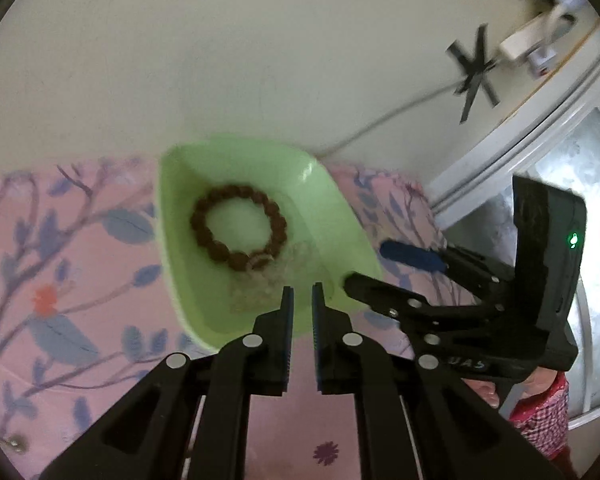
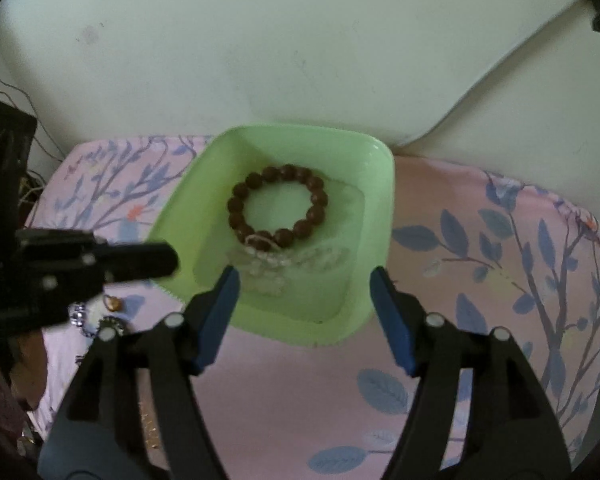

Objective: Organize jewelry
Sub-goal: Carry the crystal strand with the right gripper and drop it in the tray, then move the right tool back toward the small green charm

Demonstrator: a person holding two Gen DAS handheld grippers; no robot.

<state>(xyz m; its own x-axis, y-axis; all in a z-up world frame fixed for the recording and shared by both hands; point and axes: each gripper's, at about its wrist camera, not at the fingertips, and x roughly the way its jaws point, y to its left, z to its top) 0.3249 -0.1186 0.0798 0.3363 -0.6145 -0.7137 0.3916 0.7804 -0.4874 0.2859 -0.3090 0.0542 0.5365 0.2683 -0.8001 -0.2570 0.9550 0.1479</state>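
Observation:
A light green tray [image 1: 332, 216] [image 2: 380, 216] sits on the pink floral cloth. In it lie a brown bead bracelet [image 1: 238, 226] [image 2: 278, 206] and a clear bead bracelet [image 2: 288, 264] [image 1: 268, 284]. My left gripper [image 1: 302, 296] hovers at the tray's near rim, its jaws a narrow gap apart with nothing seen between them; it also shows in the right wrist view [image 2: 156, 262]. My right gripper [image 2: 304, 280] is open wide and empty over the tray's near edge; it also shows in the left wrist view [image 1: 380, 268].
Small jewelry pieces [image 2: 100, 316] lie on the cloth [image 2: 480, 280] left of the tray, partly hidden by the left gripper. A white wall [image 2: 260, 60] rises right behind the tray. A cable [image 1: 380, 120] runs down the wall. A metal door frame [image 1: 520, 140] stands at right.

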